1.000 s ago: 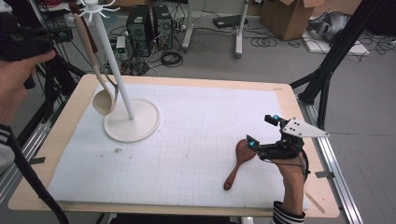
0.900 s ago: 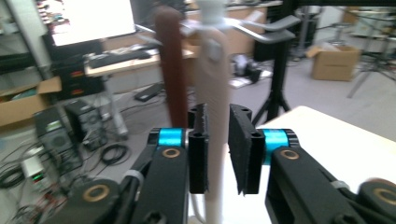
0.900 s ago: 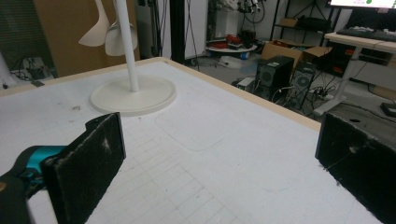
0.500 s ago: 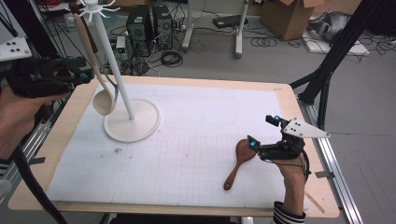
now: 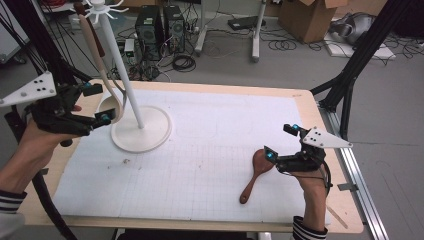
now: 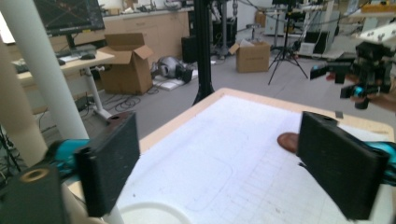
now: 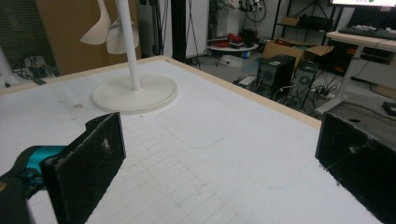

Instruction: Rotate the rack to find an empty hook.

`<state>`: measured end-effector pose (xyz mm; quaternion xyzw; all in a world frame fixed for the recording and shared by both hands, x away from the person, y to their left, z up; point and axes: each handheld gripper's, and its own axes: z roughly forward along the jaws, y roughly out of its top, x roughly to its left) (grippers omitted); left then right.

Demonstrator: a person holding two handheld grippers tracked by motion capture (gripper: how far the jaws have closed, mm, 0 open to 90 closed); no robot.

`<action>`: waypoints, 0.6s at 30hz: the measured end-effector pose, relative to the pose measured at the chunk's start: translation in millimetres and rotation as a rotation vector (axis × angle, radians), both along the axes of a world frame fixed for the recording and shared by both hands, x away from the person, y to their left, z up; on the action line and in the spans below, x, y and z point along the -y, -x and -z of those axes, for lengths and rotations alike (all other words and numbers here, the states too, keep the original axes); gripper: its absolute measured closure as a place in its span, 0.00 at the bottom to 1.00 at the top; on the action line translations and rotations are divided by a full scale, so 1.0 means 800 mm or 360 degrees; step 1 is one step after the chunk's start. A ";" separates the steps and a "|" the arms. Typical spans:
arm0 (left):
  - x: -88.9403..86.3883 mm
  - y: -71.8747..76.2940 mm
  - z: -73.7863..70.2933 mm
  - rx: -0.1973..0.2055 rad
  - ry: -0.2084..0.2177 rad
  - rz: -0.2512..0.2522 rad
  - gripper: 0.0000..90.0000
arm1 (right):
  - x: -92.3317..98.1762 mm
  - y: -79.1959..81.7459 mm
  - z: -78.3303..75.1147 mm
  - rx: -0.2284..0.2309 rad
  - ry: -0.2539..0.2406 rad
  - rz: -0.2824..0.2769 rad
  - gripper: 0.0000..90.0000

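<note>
Workshop clutter, computer towers, cables and cardboard boxes, fills the floor behind a wooden table (image 5: 320,130) covered by a white gridded mat (image 5: 210,150). At upper left of the high view a white rack (image 5: 125,85) rises from a round base, with a pale ladle (image 5: 102,65) hanging from one of its top hooks, the bowl low beside the pole. Just left of that bowl, the left gripper (image 5: 97,105) has its jaws spread; they have just been opening, and its own view shows nothing between the pads, only mat beyond them. At lower right of the high view a brown wooden spoon (image 5: 255,172) lies flat on the mat, bowl toward the right gripper (image 5: 282,145), handle running down and left. The right gripper's jaws are likewise released, wide apart over bare mat in its own view, the spoon's bowl apparently just beside one fingertip, though contact cannot be judged at this resolution.

Handling, as a judgement: the spoon looks light, rigid and not fragile; its finish may be smooth enough to slide under the pads. Lying flat, it offers little height to pinch. The narrow handle, taken across its width near the neck below the bowl, seems the surest hold, keeping the weight close to the jaws and limiting swing once lifted.
</note>
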<state>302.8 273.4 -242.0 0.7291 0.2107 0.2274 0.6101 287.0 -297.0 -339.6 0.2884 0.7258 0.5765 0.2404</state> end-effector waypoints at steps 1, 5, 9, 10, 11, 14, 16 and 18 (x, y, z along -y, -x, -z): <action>0.002 0.001 0.004 0.0002 -0.0010 -0.0002 0.08 | 0.000 0.000 0.000 0.0006 0.0004 0.0002 0.00; 0.010 0.008 0.021 0.0070 -0.0023 -0.0008 0.02 | -0.001 0.000 0.000 -0.0002 0.0001 0.0005 0.00; 0.016 0.012 0.043 0.0054 -0.0008 0.0000 0.02 | 0.000 0.000 -0.001 0.0008 0.0003 0.0002 0.00; 0.016 0.013 0.048 0.0052 0.0004 -0.0004 0.02 | 0.000 0.001 -0.001 0.0007 0.0001 -0.0003 0.00; 0.017 0.014 0.053 0.0044 0.0010 -0.0012 0.02 | 0.000 0.001 -0.001 0.0014 0.0000 -0.0006 0.00; 0.017 0.018 0.066 0.0044 0.0035 -0.0028 0.02 | -0.001 0.002 -0.002 0.0020 0.0001 -0.0011 0.00; 0.017 0.021 0.073 0.0052 0.0043 -0.0029 0.02 | -0.001 0.003 -0.003 0.0019 0.0001 -0.0012 0.00; 0.018 0.023 0.080 0.0054 0.0068 -0.0046 0.02 | -0.001 0.003 -0.003 0.0017 -0.0012 -0.0019 0.00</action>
